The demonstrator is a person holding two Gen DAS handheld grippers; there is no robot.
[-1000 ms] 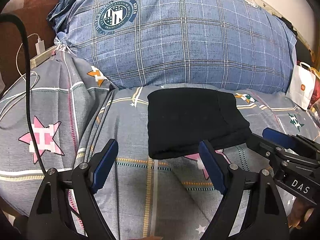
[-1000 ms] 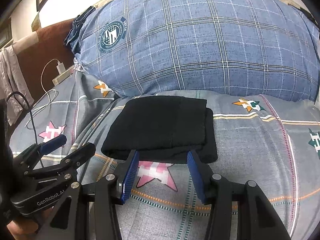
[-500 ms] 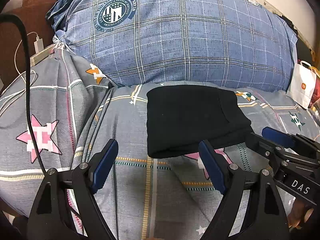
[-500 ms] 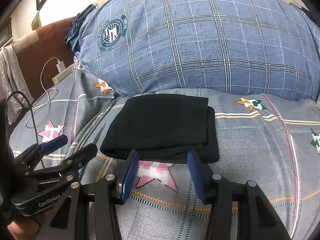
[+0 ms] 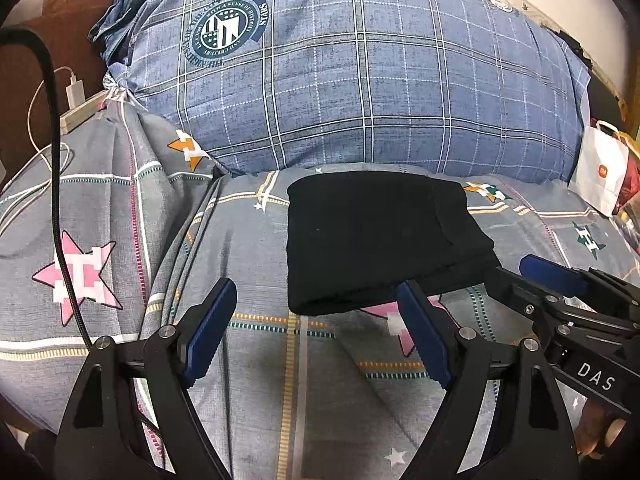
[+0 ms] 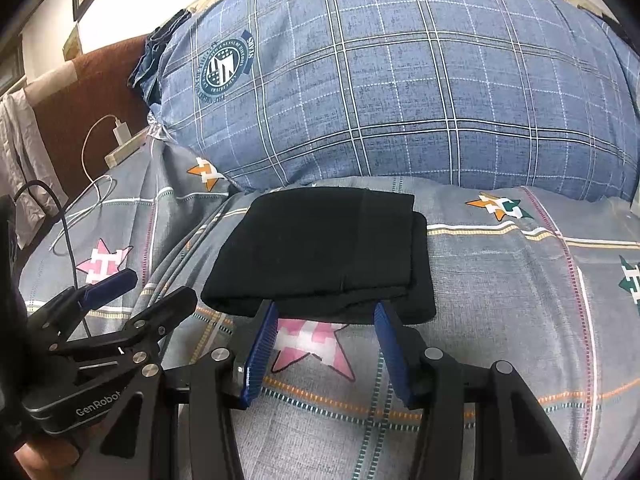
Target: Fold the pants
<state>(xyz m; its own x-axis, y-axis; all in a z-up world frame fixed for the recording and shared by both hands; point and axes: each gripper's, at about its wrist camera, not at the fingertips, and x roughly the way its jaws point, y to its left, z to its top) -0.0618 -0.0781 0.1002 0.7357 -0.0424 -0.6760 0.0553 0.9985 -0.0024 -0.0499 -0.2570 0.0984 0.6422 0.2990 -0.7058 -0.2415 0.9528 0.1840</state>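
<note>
The black pants (image 5: 372,236) lie folded into a compact rectangle on the grey patterned bedsheet (image 5: 256,352), just in front of a big blue plaid pillow. They also show in the right wrist view (image 6: 328,256). My left gripper (image 5: 316,300) is open and empty, held just short of the pants' near edge. My right gripper (image 6: 326,312) is open and empty, its tips at the pants' near edge. Each gripper shows in the other's view: the right one (image 5: 536,280) at the right, the left one (image 6: 140,288) at the left.
The blue plaid pillow (image 5: 360,80) fills the back. A white charger and cable (image 5: 74,90) lie at the far left beside a brown headboard. A black cable (image 5: 60,200) runs down the left. A white paper bag (image 5: 600,168) stands at the right edge.
Both grippers have drawn back and risen very slightly from the folded pants. The pants have not moved.
</note>
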